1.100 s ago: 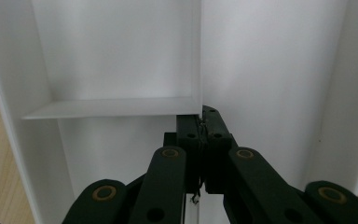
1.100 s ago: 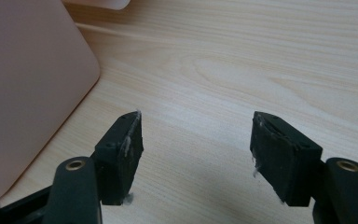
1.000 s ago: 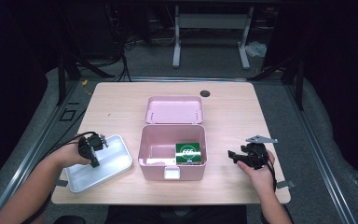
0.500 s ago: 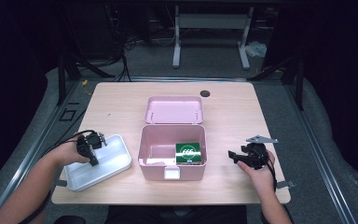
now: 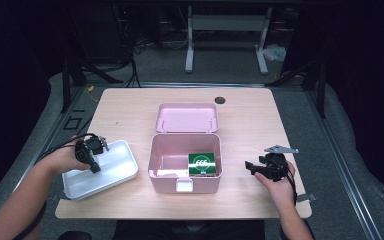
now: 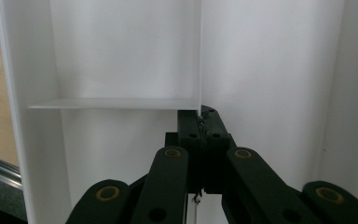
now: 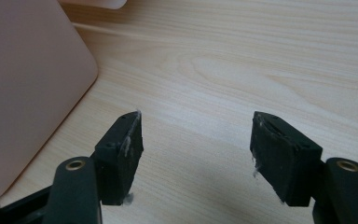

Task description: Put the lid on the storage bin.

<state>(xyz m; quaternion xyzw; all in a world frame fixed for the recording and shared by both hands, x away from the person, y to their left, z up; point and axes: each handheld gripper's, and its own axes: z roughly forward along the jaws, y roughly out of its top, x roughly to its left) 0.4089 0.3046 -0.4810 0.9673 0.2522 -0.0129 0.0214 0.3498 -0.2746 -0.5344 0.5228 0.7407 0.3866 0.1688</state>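
dark floor and metal stands ring a light wooden table (image 5: pixel 130 107). at its left front a white plastic tray (image 5: pixel 114 173) with inner dividers lies near the edge, and the left gripper (image 5: pixel 93 165) hangs over it, pointing down into it. in the left gripper view its jaws are pressed together with nothing but a wisp of lint between the pads, right at the corner where a thin divider (image 6: pixel 114 103) meets another wall of the tray (image 6: pixel 270 70).

just beside the tray, at the table's middle, stands an open pink box (image 5: pixel 167 161) with its lid (image 5: pixel 186 117) thrown back flat behind it; a green packet (image 5: pixel 202 163) with white lettering lies in the right part of the box.

well apart on the right, the right gripper (image 5: pixel 249 166) rests low over bare wood, pointing toward the box. in the right gripper view its jaws stand apart and hold nothing, with the pink box's side (image 7: pixel 28 84) at the left.
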